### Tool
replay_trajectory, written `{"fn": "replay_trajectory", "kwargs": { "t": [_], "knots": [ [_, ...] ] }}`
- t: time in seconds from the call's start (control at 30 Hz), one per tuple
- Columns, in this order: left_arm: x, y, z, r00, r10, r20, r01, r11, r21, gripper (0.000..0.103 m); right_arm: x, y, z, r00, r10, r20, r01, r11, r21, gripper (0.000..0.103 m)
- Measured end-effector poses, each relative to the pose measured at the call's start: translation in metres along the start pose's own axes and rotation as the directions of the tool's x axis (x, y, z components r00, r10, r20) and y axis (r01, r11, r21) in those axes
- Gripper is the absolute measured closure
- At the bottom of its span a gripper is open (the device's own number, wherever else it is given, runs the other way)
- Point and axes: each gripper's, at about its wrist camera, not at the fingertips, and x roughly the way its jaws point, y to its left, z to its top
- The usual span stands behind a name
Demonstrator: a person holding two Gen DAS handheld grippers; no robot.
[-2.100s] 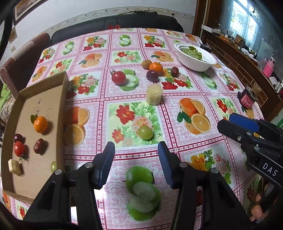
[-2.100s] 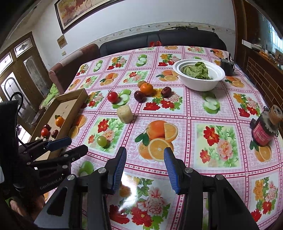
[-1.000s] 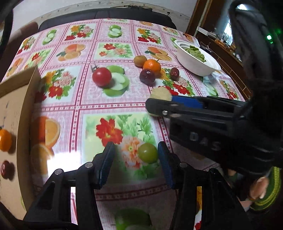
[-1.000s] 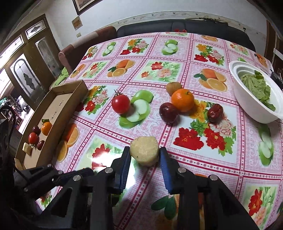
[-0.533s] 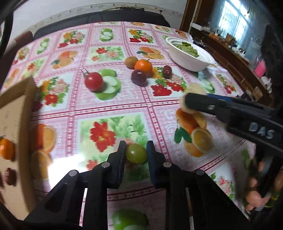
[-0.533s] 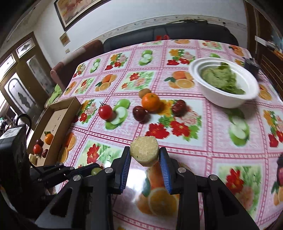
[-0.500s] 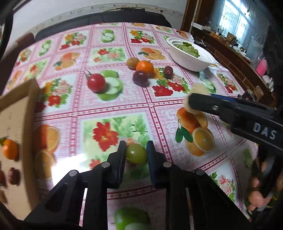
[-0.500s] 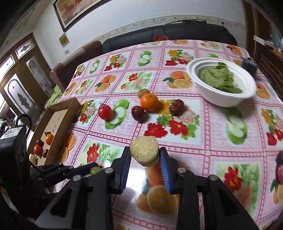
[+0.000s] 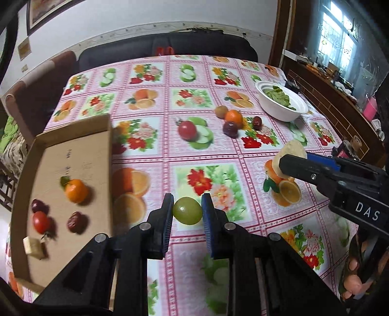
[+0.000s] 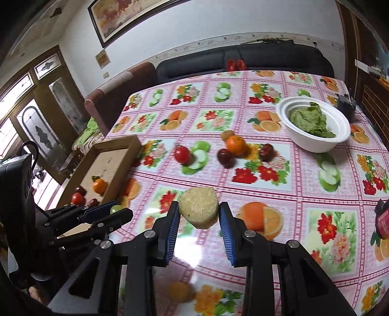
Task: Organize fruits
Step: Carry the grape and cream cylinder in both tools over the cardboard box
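Table: we see a pink fruit-print tablecloth (image 9: 150, 160).
Left gripper (image 9: 187, 211): we squeeze a small round green fruit (image 9: 187, 214), lifted near the brown cardboard tray (image 9: 73, 155).
Right gripper (image 10: 198, 214): we pinch a pale yellow cut chunk (image 10: 198, 206).
Risk: the smooth round fruit may slip and roll away.

left gripper (image 9: 187, 214): jaws have just been closing, now clamp the green fruit (image 9: 187, 214), lifted off the tablecloth (image 9: 218, 150)
right gripper (image 10: 198, 215): pale chunk (image 10: 198, 206) raised too
cardboard tray (image 9: 73, 155): at 9 o'clock

White bowl (image 10: 316, 143) of green leaves at far right of tablecloth (image 10: 304, 192), pink check with printed fruit and flowers. Dark sofa (image 10: 243, 60) beyond bowl. Framed picture (image 10: 126, 14) on wall above. Red jar (image 10: 384, 222) near bowl, right edge.
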Motion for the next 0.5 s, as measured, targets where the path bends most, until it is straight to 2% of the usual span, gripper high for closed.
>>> {"fn": "replay_trajectory", "kwargs": {
  "t": [0.27, 0.5],
  "knots": [
    [-0.021, 0.023, -0.010, 0.998, 0.053, 0.031, -0.052, 0.998, -0.042, 0.082, -0.004, 0.035, -0.002, 1.000, 0.018, 0.000, -0.018, 0.999, -0.049, 0.070],
    [-0.034, 0.052, -0.023, 0.997, 0.074, 0.039, -0.070, 0.993, -0.094, 0.082, -0.001, 0.065, -0.002, 0.999, 0.048, -0.009, -0.049, 0.994, -0.094, 0.070]
  ]
}}
